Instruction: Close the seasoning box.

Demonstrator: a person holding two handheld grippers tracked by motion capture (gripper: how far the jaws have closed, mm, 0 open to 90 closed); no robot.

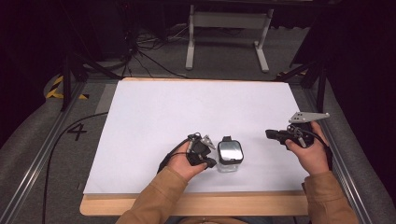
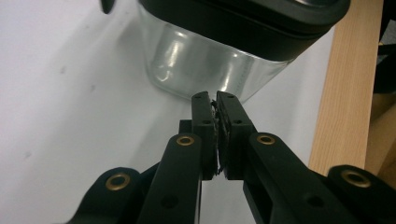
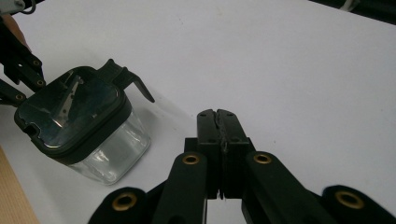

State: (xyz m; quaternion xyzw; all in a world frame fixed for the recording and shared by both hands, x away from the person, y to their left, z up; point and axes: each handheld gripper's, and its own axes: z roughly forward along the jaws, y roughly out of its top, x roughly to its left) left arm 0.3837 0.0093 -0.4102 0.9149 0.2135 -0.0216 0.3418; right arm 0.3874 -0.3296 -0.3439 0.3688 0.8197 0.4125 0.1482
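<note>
Here the glass jar with its black lid stands on the white sheet near the table's front edge. Left gripper sits just beside its wall, jaws pressed together, empty. Right gripper waits well apart, jaws likewise together. Looks like the approach stage; next move probably needs the left jaws parted before any hold on jar or lid

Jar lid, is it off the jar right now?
No, the black lid sits on top of the glass jar, covering its mouth, in the right gripper view.
</note>
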